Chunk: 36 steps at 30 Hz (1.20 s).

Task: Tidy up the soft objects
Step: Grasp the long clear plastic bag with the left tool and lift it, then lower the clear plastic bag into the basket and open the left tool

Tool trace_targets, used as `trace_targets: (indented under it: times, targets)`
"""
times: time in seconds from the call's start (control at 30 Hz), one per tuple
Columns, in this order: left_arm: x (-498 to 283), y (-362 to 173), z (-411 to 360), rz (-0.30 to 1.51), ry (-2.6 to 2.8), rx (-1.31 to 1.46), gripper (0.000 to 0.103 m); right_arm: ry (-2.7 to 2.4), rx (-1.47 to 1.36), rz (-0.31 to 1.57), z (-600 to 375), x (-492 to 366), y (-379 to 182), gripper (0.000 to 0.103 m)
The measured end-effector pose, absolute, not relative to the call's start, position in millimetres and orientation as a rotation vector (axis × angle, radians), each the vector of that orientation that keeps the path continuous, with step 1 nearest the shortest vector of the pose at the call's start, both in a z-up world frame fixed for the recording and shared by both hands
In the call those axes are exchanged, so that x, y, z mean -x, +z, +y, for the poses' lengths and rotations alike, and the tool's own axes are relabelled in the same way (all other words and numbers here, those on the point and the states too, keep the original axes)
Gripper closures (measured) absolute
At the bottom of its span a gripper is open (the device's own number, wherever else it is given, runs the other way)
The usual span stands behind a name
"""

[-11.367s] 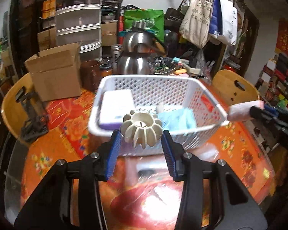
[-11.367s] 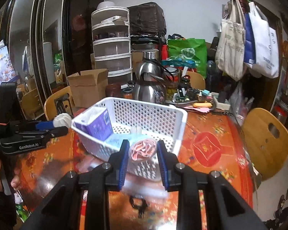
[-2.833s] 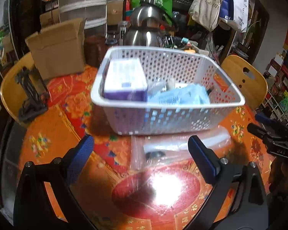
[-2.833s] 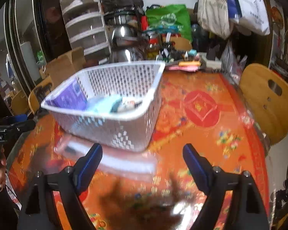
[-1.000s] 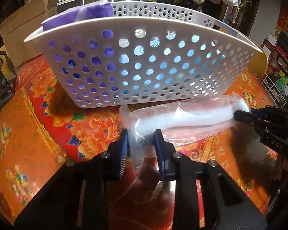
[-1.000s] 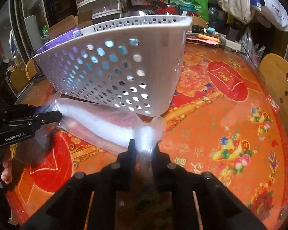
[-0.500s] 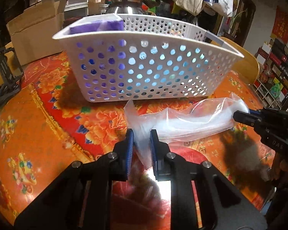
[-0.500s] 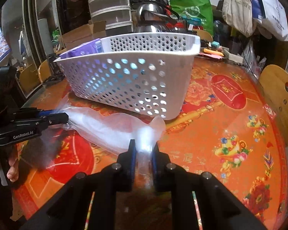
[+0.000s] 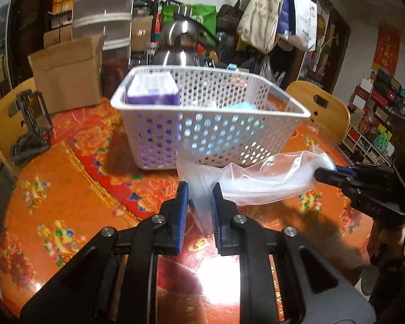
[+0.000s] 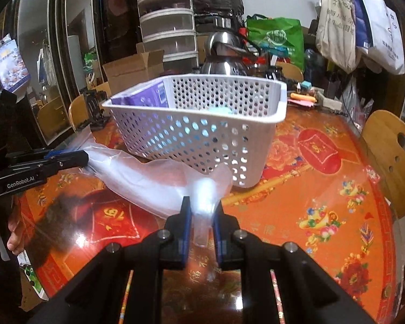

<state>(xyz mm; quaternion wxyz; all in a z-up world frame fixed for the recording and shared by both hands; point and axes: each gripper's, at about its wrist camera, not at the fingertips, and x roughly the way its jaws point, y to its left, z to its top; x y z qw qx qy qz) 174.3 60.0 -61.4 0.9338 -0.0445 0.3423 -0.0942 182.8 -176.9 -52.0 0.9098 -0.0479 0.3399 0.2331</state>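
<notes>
Left gripper (image 9: 198, 189) pinching one end of a clear bag (image 9: 259, 181), right gripper (image 10: 201, 202) pinching the other, bag slung above the table (image 9: 67, 189) just before the basket (image 9: 208, 132), open tabletop to the basket's right.

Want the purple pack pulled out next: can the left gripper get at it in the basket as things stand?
Probably not yet: the left gripper is shut on the plastic bag. The basket is open on top, so only the bag occupies it.
</notes>
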Motion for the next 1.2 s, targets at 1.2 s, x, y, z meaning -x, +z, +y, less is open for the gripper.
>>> trace_targets:
  times: [1.2]
  targets:
    - [-271.1, 103.7, 58.1, 0.574, -0.157, 0.037, 0.088, 0.397, 0.072, 0.585, -170.2, -279.1, 76.5, 0.091]
